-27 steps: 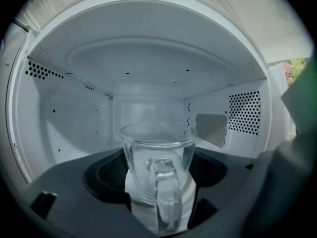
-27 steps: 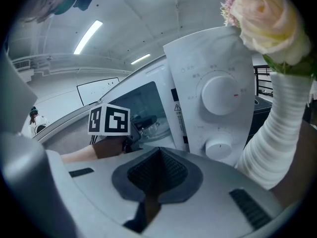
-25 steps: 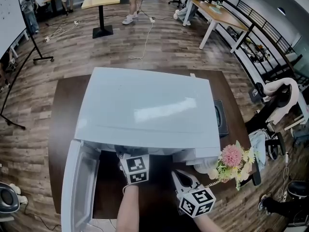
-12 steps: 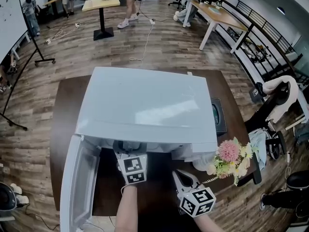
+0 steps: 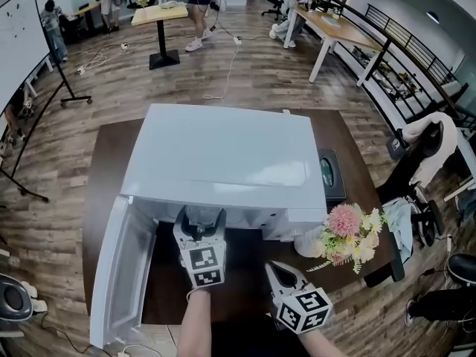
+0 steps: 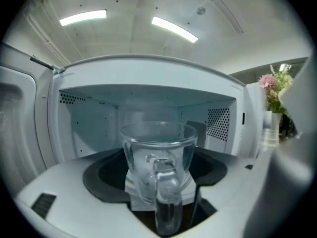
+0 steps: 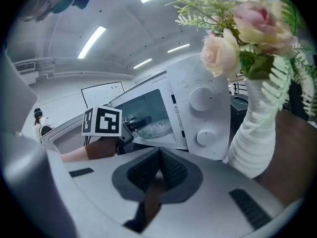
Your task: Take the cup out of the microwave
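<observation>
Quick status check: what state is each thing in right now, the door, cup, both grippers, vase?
Microwave door: swung fully open to the left.
Glass cup: upright, looks empty, at the cavity mouth, handle facing outward.
Left gripper: shut on the cup.
Right gripper: shut, empty.
Vase of flowers: upright beside the microwave.

One microwave [image 5: 223, 166], one cup [image 6: 157, 160], one vase [image 5: 307, 242] of flowers [image 5: 349, 235], one bench [image 5: 104, 162], one left hand-held gripper [image 5: 201, 220], one right hand-held gripper [image 5: 277, 271].

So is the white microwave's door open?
Open: the white microwave door stands swung out leftward, exposing the cavity behind the clear glass cup.
</observation>
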The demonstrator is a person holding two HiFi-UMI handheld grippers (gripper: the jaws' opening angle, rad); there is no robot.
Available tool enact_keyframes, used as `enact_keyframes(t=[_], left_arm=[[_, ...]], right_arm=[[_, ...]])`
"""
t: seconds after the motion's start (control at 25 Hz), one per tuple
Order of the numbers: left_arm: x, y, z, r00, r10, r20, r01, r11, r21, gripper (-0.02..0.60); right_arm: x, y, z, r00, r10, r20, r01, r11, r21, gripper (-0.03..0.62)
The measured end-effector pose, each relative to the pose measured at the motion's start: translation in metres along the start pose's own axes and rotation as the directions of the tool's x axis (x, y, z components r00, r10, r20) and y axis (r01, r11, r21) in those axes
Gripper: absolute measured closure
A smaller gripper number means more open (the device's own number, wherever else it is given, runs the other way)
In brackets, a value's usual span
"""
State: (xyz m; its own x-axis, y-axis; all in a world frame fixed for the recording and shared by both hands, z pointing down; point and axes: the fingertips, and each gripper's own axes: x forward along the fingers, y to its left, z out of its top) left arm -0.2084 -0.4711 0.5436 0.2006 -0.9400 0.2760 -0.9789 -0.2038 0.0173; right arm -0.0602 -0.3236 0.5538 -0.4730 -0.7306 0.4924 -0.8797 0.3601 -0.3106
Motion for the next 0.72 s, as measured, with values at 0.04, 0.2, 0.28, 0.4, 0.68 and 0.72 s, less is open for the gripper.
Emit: enact_keyframes(t=[0.04, 0.2, 0.28, 0.4, 0.68, 0.72], left_arm=[[-0.005, -0.002, 0.000, 1.000, 0.001, 0.000, -0.001, 1.000, 0.002, 0.214], [-0.023, -0.008, 0.000, 1.000, 0.006, 0.008, -0.006, 1.000, 0.003, 0.215], [-0.032, -0.011, 0.001, 1.000, 0.007, 0.014, -0.007, 1.000, 0.001, 0.215], [-0.046, -0.016, 0.002, 1.000, 0.004, 0.019, -0.004, 1.000, 0.007, 0.215], [-0.081, -0.023, 0.003, 1.000, 0.008, 0.008, -0.008, 1.000, 0.004, 0.215], [-0.086, -0.024, 0.003, 1.000, 0.009, 0.006, -0.009, 1.000, 0.007, 0.215]], right_arm=[[-0.004, 0.001, -0.001, 1.000, 0.003, 0.002, -0.003, 1.000, 0.000, 0.602], [-0.018, 0.004, -0.006, 1.000, 0.014, 0.013, -0.014, 1.000, -0.001, 0.602], [-0.025, 0.006, -0.008, 1.000, 0.019, 0.017, -0.019, 1.000, -0.003, 0.602], [-0.033, 0.007, -0.010, 0.999, 0.026, 0.025, -0.026, 1.000, -0.002, 0.602], [-0.049, 0.009, -0.006, 0.998, 0.042, 0.045, -0.042, 0.999, -0.003, 0.602], [-0.051, 0.009, -0.005, 0.998, 0.044, 0.048, -0.044, 0.999, -0.005, 0.602]])
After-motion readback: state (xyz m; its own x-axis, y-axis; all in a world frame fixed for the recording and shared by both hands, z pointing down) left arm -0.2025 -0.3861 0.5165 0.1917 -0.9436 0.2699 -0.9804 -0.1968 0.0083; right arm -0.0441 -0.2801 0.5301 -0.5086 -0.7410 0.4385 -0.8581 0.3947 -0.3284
